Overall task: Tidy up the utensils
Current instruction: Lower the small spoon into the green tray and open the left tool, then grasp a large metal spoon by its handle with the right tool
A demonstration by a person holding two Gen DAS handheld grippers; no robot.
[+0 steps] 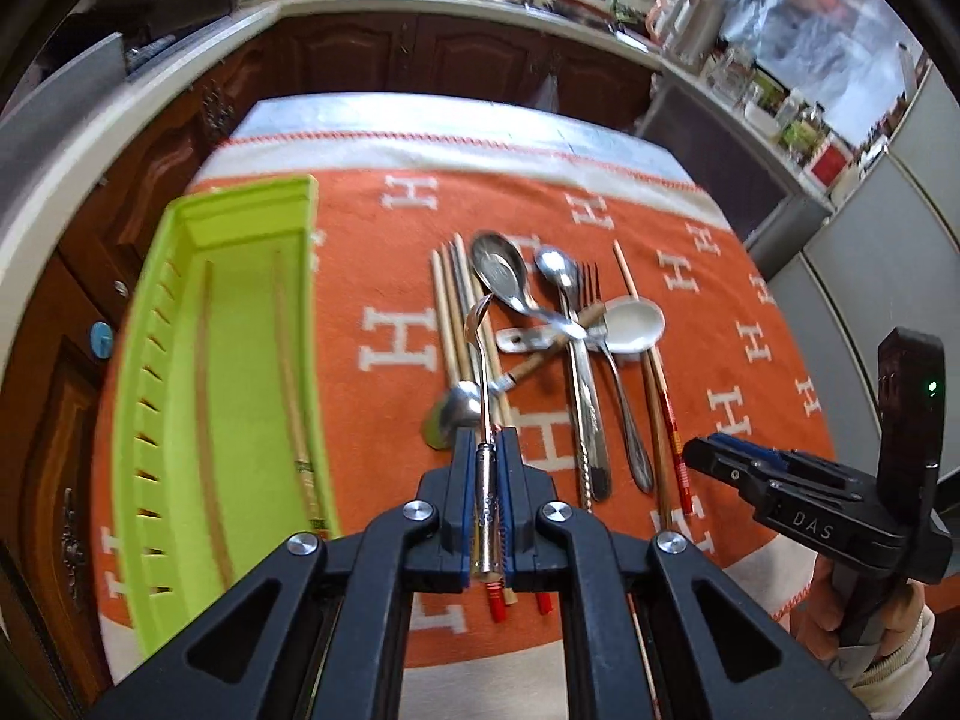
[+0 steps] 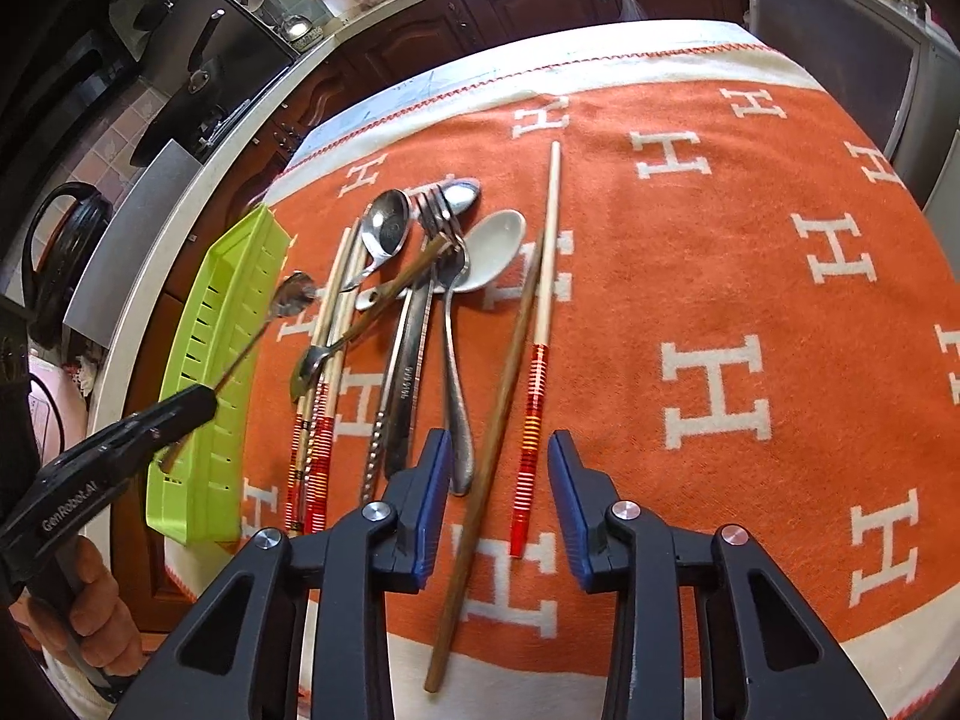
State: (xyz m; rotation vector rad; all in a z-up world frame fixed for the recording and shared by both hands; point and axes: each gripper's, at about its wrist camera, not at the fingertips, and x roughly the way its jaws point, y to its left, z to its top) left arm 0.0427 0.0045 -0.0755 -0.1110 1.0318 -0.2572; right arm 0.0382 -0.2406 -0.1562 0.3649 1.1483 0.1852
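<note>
Left gripper (image 1: 486, 468) pinches thin metal spoon (image 1: 480, 330) by handle: stiff, light, slippery. Right gripper (image 2: 498, 498) open, empty.

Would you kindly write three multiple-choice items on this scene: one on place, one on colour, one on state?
1. The tray lies on which side of the utensil pile?
A left
B right
C behind

2. The tray's colour?
A orange
B lime green
C white

3. The right tongs are:
A shut on a chopstick
B open
C shut on a fork

Answers: 1 A, the tray is left of the pile in both views. 2 B, it is bright green plastic. 3 B, a wide gap shows, while the left tongs grip a metal spoon.
</note>
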